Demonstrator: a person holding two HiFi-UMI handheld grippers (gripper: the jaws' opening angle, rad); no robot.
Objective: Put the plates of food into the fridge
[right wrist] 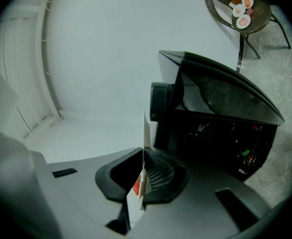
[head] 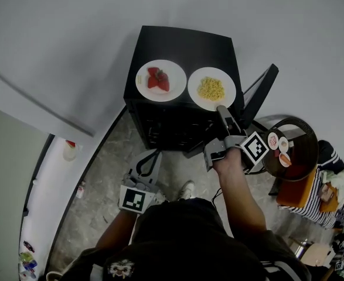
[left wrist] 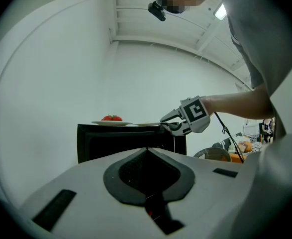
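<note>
- a pale wall [head: 72, 34] stands behind everything, and a grey stone floor [head: 101, 198] runs under my feet.
- the black fridge [head: 180, 45] stands against that wall. its door [head: 261, 92] hangs open on the right side in the head view, and the inside looks dark.
- a round dark side table [head: 310, 134] sits well to the right of the fridge, with a few small dishes [head: 279, 147] on it.
- both plates of food are on top of the fridge, side by side and just apart, neither one inside.
- the noodle plate [head: 230, 89] is the right one, near the front edge of the top. its thin white rim [right wrist: 145, 133] shows edge-on in my right gripper view.
- the strawberry plate [head: 177, 75] is the left one, and nothing touches it.
- my right gripper [head: 221, 111] reaches level to the near rim of the noodle plate, its jaws pinched tight on that rim.
- my left gripper [head: 154, 157] hangs lower, in front of the fridge's face and apart from it. its jaws are pressed together with nothing between them.
- the left gripper view looks across at the fridge front [left wrist: 131, 143] and at my right gripper [left wrist: 166, 124] up on the plate.
- a heap of yellow noodles [head: 211, 89] fills the middle of the right plate.
- the red strawberries [head: 158, 79] lie in the middle of the left plate.
</note>
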